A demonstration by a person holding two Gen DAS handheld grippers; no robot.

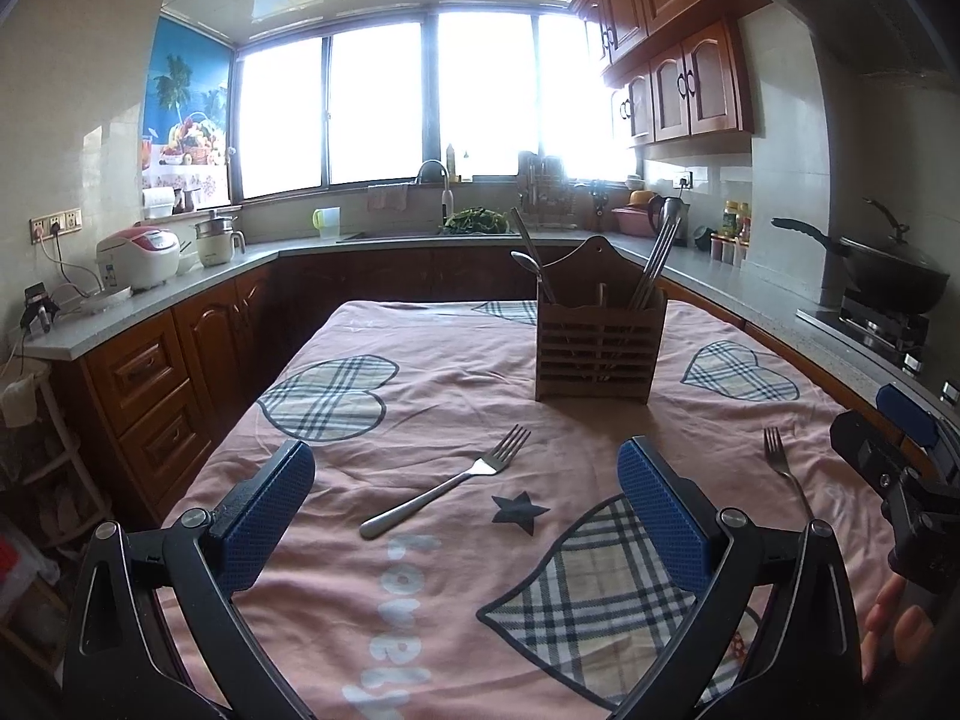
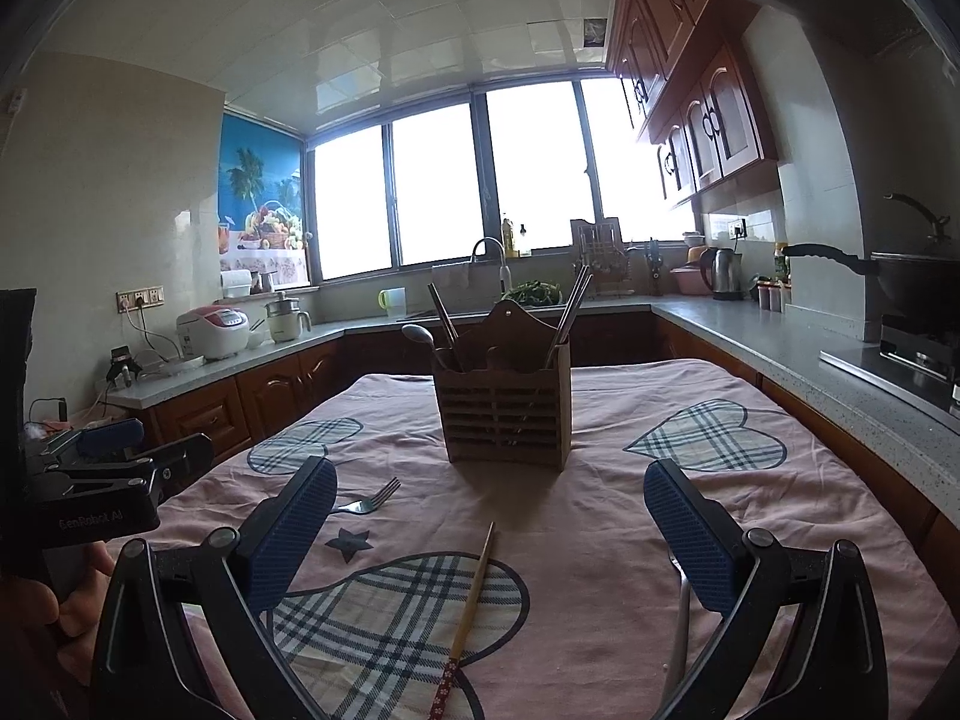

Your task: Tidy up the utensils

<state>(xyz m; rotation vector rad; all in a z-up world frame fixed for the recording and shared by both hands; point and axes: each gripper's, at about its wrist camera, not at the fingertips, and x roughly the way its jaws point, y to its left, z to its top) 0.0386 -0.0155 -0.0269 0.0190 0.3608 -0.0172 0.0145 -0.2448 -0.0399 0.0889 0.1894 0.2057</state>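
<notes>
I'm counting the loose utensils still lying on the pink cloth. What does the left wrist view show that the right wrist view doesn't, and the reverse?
Only the left wrist view shows a second steel fork in full, lying at the right near the right gripper. Only the right wrist view shows a wooden chopstick with a red patterned end lying between its open fingers. Both show the slatted wooden utensil holder standing on the pink cloth, and the steel fork by the dark star patch.
</notes>
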